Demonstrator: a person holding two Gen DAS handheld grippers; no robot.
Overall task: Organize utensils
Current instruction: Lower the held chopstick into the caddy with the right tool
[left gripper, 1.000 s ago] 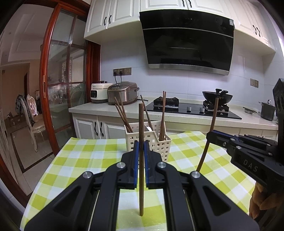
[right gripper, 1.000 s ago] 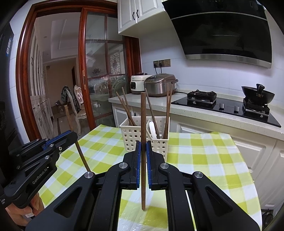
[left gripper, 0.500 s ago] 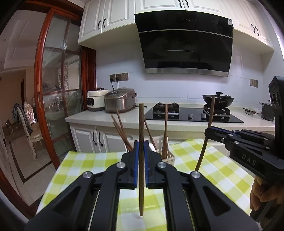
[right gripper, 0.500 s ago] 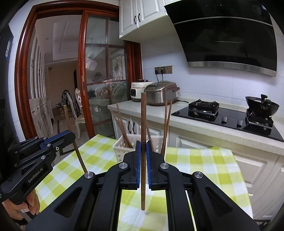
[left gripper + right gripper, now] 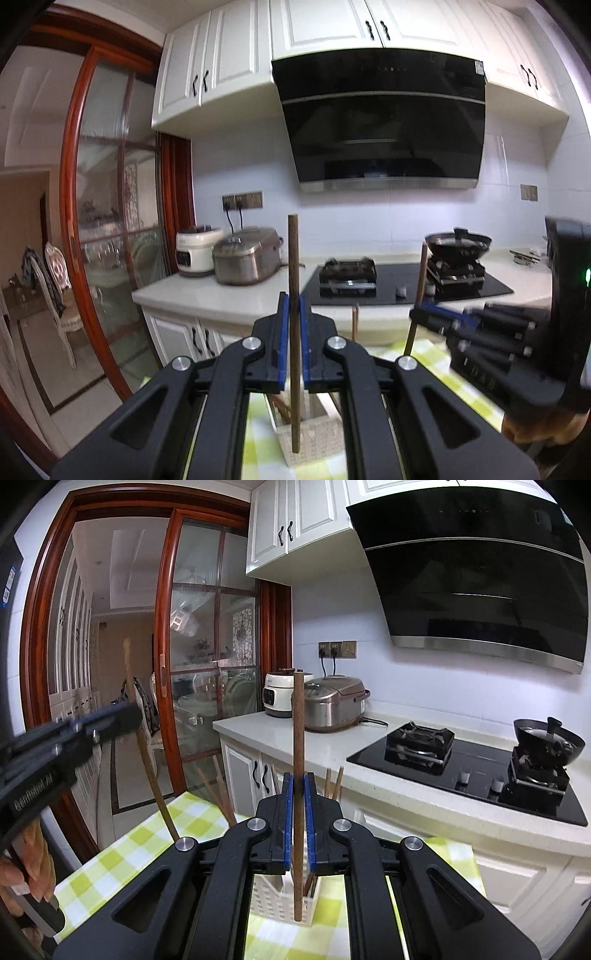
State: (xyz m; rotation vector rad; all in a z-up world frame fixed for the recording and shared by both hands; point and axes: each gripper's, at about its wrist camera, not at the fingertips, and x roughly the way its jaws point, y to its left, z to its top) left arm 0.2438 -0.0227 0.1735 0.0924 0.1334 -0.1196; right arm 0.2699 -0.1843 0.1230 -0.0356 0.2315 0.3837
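Chopsticks stand upright in both grips. Seen from the left wrist, the left gripper point(image 5: 291, 321) has its blue-lined jaws closed on a brown chopstick point(image 5: 293, 332), long axis vertical, upper end well above the jaws and lower end hanging over the white utensil basket point(image 5: 314, 439). That basket sits on the green checked cloth point(image 5: 424, 354) covering the desk, directly below the jaws. To the right, the right gripper point(image 5: 424, 317) appears blurred, pinching a second chopstick point(image 5: 416, 295) that leans slightly, top tilted right.

From the right wrist, the right gripper point(image 5: 298, 805) is clamped on its chopstick point(image 5: 298, 775), again vertical, its bottom tip in front of the basket point(image 5: 280, 901), in which other chopsticks point(image 5: 221, 794) lean at angles. At left, the blurred left gripper point(image 5: 122, 716) holds its chopstick point(image 5: 155, 786) slanting, lower end toward the basket. Behind are a rice cooker point(image 5: 334, 705) and a stove point(image 5: 469, 768).
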